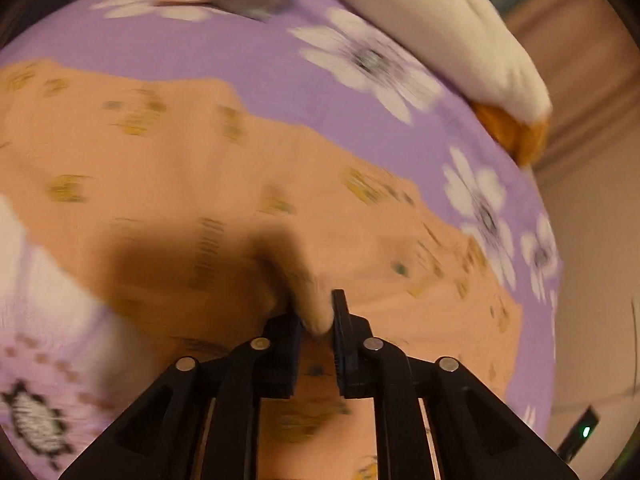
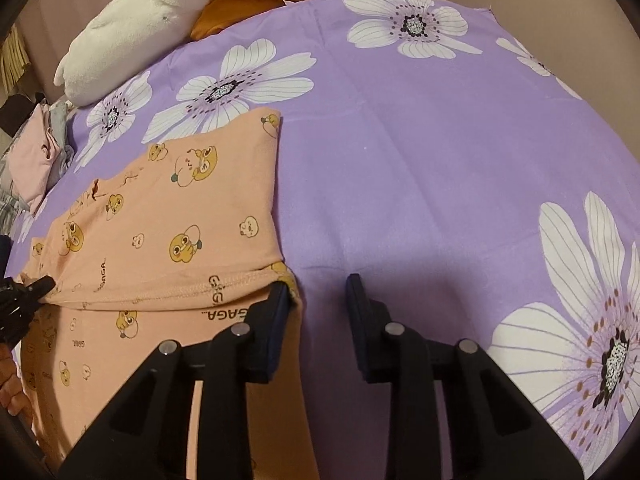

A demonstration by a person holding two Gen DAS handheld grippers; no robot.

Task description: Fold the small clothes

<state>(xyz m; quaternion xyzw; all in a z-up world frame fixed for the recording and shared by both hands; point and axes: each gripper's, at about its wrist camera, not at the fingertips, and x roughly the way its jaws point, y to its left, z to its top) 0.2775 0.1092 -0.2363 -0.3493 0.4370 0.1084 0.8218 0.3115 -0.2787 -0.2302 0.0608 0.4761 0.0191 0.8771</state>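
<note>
Pinching a raised fold of the peach garment point(image 1: 224, 184), the left gripper point(image 1: 318, 316) has its jaws drawn narrow with cloth bunched between the fingertips; left wrist view is motion-blurred, so print details are smeared. Garment spreads ahead of and under this gripper, covering most of the lower and middle frame, lying on the purple bedsheet point(image 1: 248, 56) with white flowers. Dark shadow falls on the cloth just left of the fingers.

Right gripper point(image 2: 318, 294) stands wide, nothing between the fingers. Its left finger point(image 2: 276, 308) touches or sits just over the garment's right edge, at the corner where a folded-over layer with a stitched hem meets the lower layer; cannot tell if it presses down. Its right finger point(image 2: 360, 304) is over bare sheet, apart from the cloth. From the right wrist view the garment point(image 2: 168, 240) lies to the left and ahead-left of this gripper, flat, duck cartoon print, upper part folded down across the lower part. The left gripper shows at the far left edge at the hem line point(image 2: 28, 286), touching the cloth.

White plush toy point(image 2: 136, 24) with orange parts lies at the sheet's far edge, well apart from the garment. Pile of pink and grey clothes point(image 2: 36, 156) sits at far left, beside the sheet.
</note>
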